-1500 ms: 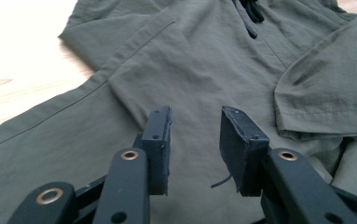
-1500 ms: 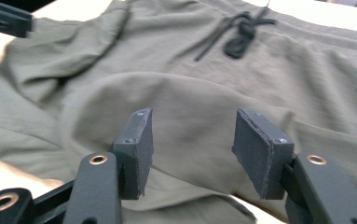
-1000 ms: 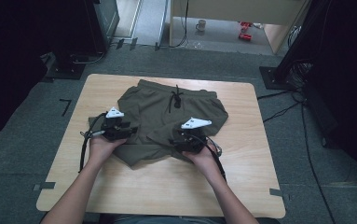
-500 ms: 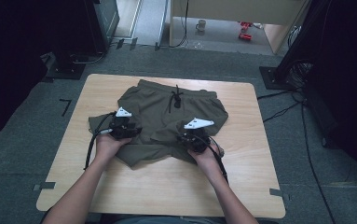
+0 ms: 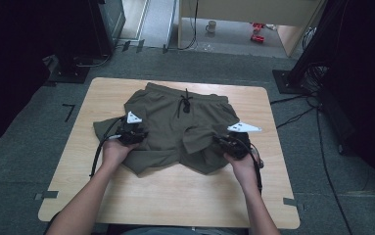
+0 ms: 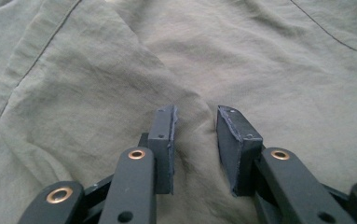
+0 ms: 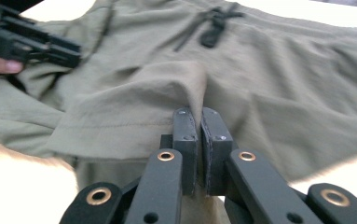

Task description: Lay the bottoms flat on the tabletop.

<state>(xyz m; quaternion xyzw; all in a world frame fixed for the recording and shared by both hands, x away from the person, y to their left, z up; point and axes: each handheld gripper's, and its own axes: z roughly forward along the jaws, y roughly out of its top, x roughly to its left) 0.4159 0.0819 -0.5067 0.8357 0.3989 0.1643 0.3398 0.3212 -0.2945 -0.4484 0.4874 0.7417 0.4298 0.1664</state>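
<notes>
Olive fabric of the shorts (image 7: pixel 260 70) is pinched between the right gripper (image 7: pixel 199 114)'s shut jaws at a leg hem, while the left gripper (image 6: pixel 195 123)'s jaws, just closing, stand apart over a ridge of cloth. Best to let the left bite fully before lifting. Shorts lie mid-table (image 5: pixel 175 196); bare wood toward the person leaves room.

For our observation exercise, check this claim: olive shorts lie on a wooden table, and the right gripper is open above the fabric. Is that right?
Not quite. The right gripper is shut on a fold of the shorts, as the right gripper view shows. The shorts do lie on the wooden table.
</notes>
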